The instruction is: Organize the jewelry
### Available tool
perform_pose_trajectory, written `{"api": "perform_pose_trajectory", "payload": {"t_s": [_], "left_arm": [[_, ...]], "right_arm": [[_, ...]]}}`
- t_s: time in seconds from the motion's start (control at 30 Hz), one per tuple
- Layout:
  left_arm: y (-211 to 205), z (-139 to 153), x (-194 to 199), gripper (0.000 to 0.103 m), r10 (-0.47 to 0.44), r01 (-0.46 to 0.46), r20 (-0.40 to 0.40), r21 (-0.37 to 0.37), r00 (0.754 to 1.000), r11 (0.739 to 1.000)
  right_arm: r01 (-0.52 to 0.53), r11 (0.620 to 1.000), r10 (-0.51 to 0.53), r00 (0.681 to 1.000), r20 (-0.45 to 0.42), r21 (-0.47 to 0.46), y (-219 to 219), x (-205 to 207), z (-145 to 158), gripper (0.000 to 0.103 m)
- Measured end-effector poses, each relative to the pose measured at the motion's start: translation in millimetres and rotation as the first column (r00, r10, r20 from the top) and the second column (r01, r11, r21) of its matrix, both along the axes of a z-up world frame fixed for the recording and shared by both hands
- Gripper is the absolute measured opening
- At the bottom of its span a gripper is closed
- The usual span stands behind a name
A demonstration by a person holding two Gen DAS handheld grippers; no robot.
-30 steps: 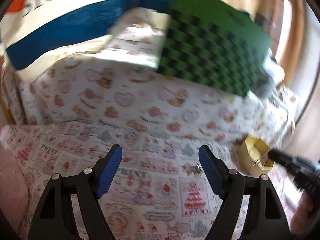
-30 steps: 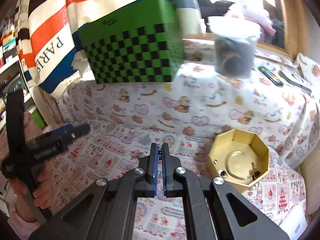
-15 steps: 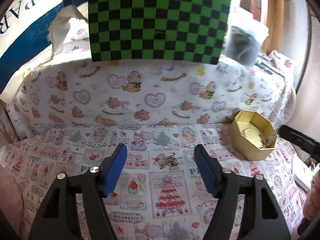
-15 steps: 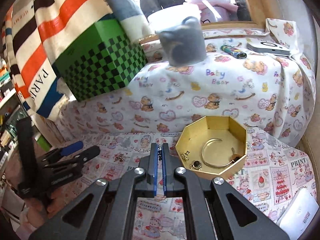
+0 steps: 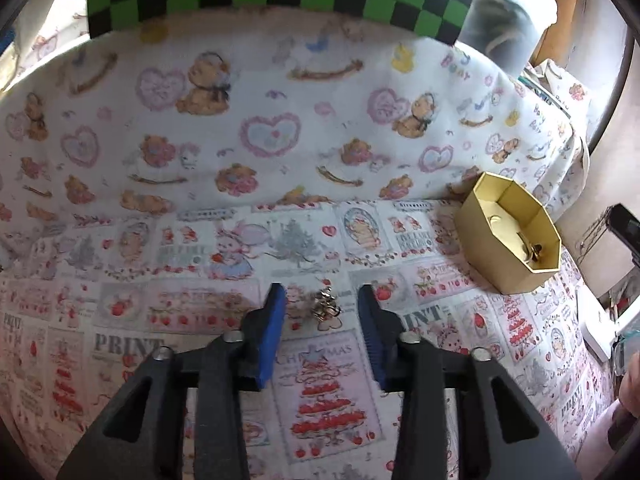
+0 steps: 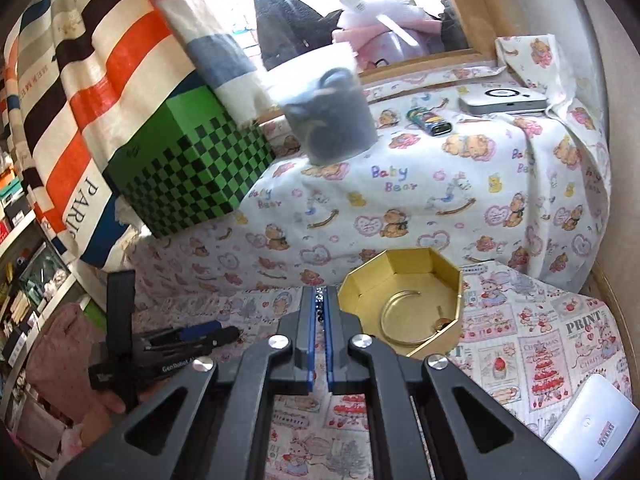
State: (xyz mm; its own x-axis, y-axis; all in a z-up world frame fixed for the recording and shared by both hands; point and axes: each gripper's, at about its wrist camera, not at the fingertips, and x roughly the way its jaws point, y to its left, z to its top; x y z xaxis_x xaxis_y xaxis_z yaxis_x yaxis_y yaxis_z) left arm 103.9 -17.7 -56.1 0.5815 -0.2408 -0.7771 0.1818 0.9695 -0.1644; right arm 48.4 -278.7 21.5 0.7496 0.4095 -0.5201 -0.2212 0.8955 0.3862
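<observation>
jewelry was the matter in hand: a small gold trinket (image 5: 327,307) lay on the printed cloth (image 5: 160,248) low in the centre of the left wrist view, between the jaws of the left gripper (image 5: 322,300), which had just been closing around it but stood apart, not yet touching. right gripper (image 6: 319,306), jaws together on a dark beaded piece (image 6: 319,300), hung just left of the gold octagonal box (image 6: 416,264). next, i judged, the left jaws needed to close on the trinket and carry it to the box.

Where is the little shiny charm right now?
In the left wrist view, the charm lies on the printed cloth between the left claw's open fingers, left of the gold box.
</observation>
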Motion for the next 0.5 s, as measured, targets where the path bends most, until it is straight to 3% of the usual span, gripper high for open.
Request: {"api": "perform_pose_trajectory", "payload": {"t_s": [0.03, 0.07, 0.5], "left_arm": [[-0.6, -2.1, 1.0, 0.016, -0.004, 0.004, -0.011, -0.012, 1.0, 1.0], [-0.8, -4.5, 2.4, 0.015, -0.002, 0.001, -0.026, -0.023, 1.0, 1.0], [-7.4, -5.5, -1.1, 0.011, -0.01, 0.009, -0.024, -0.029, 1.0, 1.0]], "right_arm": [[0.008, 1.0, -0.008, 1.0, 0.002, 0.0, -1.4, 0.2, -0.3, 0.003], [0.017, 1.0, -0.017, 1.0, 0.004, -0.004, -2.8, 0.5, -0.6, 0.003], [0.057, 0.998, -0.056, 0.998, -0.015, 0.014, -16.2, 8.0, -6.7, 0.003]]}}
